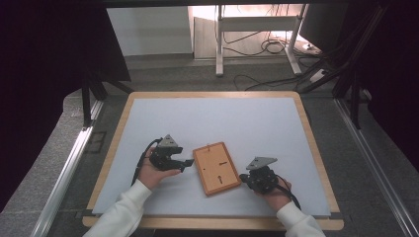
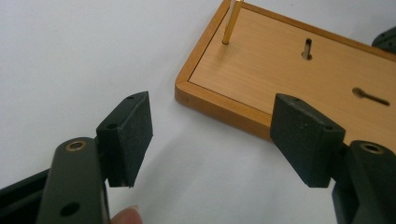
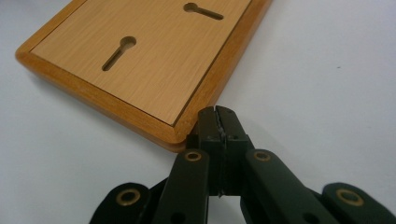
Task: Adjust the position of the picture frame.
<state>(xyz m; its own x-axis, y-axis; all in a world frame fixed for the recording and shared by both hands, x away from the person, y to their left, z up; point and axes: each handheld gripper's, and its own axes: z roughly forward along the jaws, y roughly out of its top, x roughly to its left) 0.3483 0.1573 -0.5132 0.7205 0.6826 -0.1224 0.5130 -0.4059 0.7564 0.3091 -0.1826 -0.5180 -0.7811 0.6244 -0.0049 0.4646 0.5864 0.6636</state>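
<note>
The tabletop (image 1: 212, 118), white with a pale wooden border, carries 1 object: a wooden picture frame (image 1: 216, 168) lying back-side up, closer to the near edge than the far one and roughly midway between the left and right edges, turned slightly askew. Its back panel shows 2 keyhole slots (image 3: 119, 52) and a thin brass pin (image 2: 231, 22) standing near 1 corner. It looks stiff and fairly light, with a smooth varnished rim that could slip; there may be glass on the hidden face, so it wants gentle handling. The raised rim along an edge seems the best place to pinch it, not the thin panel.

The left gripper (image 2: 215, 135) sits just left of the frame, its jaws spread wide and empty, the frame's near corner between them but untouched. The right gripper (image 3: 218, 125) is clenched tight on nothing, its tip just beside the frame's corner.
</note>
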